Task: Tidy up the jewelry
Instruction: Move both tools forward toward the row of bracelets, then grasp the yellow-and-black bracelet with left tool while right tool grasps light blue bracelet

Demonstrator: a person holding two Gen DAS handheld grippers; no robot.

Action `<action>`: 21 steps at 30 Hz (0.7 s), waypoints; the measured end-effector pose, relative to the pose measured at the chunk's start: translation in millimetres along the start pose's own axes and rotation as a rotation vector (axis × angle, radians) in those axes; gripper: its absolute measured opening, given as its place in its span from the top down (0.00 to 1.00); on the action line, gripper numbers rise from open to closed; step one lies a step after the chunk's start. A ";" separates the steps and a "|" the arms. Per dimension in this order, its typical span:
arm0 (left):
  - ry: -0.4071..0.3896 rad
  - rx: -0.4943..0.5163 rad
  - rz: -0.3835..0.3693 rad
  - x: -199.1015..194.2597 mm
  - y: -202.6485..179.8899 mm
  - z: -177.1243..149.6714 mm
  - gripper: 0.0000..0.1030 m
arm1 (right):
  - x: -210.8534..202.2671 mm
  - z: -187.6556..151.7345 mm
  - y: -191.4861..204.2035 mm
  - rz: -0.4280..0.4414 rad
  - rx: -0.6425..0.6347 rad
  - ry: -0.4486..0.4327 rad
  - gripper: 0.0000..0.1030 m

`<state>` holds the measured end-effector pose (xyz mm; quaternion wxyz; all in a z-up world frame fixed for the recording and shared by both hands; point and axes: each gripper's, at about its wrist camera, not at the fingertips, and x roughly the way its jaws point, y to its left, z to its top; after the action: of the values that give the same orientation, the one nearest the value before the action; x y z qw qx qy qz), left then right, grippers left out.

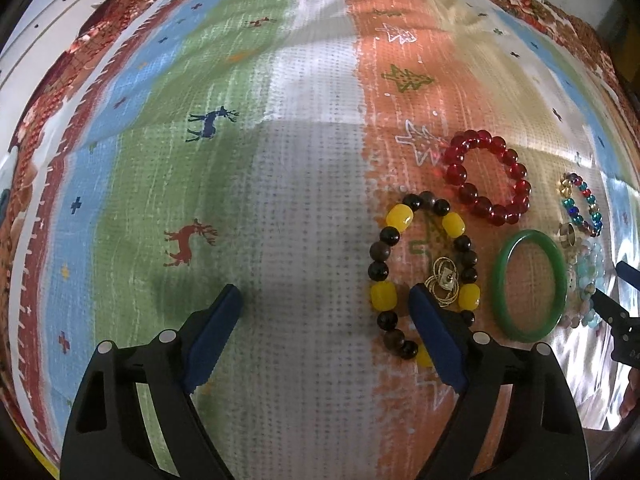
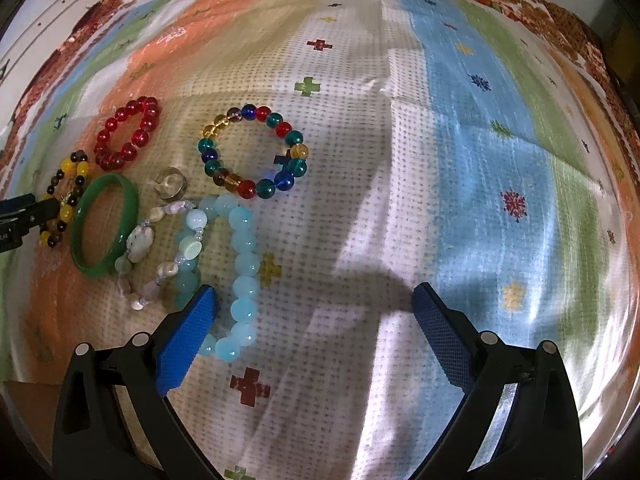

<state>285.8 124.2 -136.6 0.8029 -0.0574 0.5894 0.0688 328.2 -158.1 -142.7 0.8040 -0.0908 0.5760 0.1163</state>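
Jewelry lies loose on a patterned cloth (image 1: 312,208); none of it sits in a box or tray.

In the left wrist view, going left to right: the left gripper (image 1: 324,300) points steeply down at the cloth, jaws wide, nothing between them but bare grey weave. Its right finger covers part of a black and yellow bead bracelet (image 1: 384,240) at about 3 o'clock from the view's centre, and a small gold earring (image 1: 443,283) lies inside that loop, just beside the fingertip. At 2 o'clock is a red bead bracelet (image 1: 488,178). Next right comes a green bangle (image 1: 530,286), then a multicoloured bead bracelet (image 1: 582,204) near the edge.

In the right wrist view, the same pieces cluster at 9 to 10 o'clock. A silver ring (image 2: 172,184) lies between the bangle and the multicoloured bracelet. Below it, a shell and stone bracelet (image 2: 140,244) touches a pale blue bead bracelet (image 2: 244,260), whose lower end runs under the left finger of the right gripper (image 2: 314,296). That gripper also points steeply down with jaws wide and grips nothing.
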 end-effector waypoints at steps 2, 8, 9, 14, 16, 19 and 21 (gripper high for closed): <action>0.002 0.001 -0.001 -0.2 0.2 -0.2 0.20 | -0.2 3.1 -1.4 -0.001 -0.003 -0.004 0.12; 0.002 -0.005 0.000 1.0 3.6 2.1 0.29 | -3.2 5.2 0.6 0.011 -0.035 -0.016 0.26; 0.000 -0.007 -0.001 0.0 3.6 1.2 0.31 | -3.8 5.4 0.8 0.014 -0.044 -0.018 0.28; -0.008 -0.010 -0.011 -3.4 3.4 0.8 0.63 | -10.5 2.2 1.3 0.002 -0.065 -0.030 0.52; -0.008 -0.001 -0.020 -4.2 1.4 -0.1 0.75 | -11.9 1.0 -0.3 -0.009 -0.071 -0.034 0.63; -0.005 0.008 -0.041 -5.4 -1.4 -0.8 0.89 | -15.2 0.2 -2.2 -0.019 -0.068 -0.047 0.88; -0.008 -0.001 -0.045 -7.1 -0.7 -0.9 0.89 | -15.1 0.3 -3.5 -0.005 -0.057 -0.041 0.89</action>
<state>282.9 123.1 -130.1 0.8066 -0.0707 0.5846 0.0513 324.8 -162.6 -128.2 0.8130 -0.1126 0.5557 0.1325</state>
